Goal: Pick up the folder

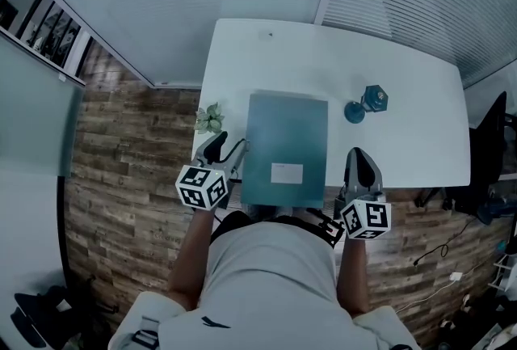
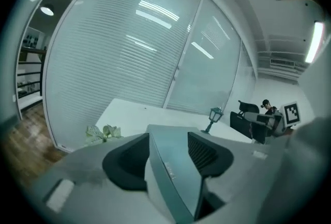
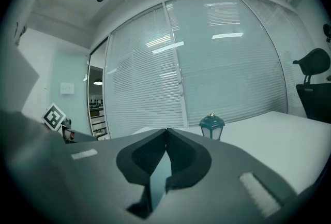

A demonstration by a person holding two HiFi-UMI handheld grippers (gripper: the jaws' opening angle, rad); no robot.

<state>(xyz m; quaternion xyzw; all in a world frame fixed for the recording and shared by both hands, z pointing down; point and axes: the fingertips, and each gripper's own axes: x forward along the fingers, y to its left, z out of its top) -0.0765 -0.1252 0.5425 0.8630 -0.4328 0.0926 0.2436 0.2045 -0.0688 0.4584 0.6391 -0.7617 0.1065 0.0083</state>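
Straddles the near left edge of the teal folder (image 1: 287, 126) with parted jaws of the left gripper (image 1: 229, 149), holds the right gripper (image 1: 361, 156) closed tight, right of the illegible white label (image 1: 287, 173).

Both forearms (image 1: 188, 255) reaching forward, left tool (image 2: 169, 143) with jaws apart, right tool (image 3: 166, 133) with jaws closed together
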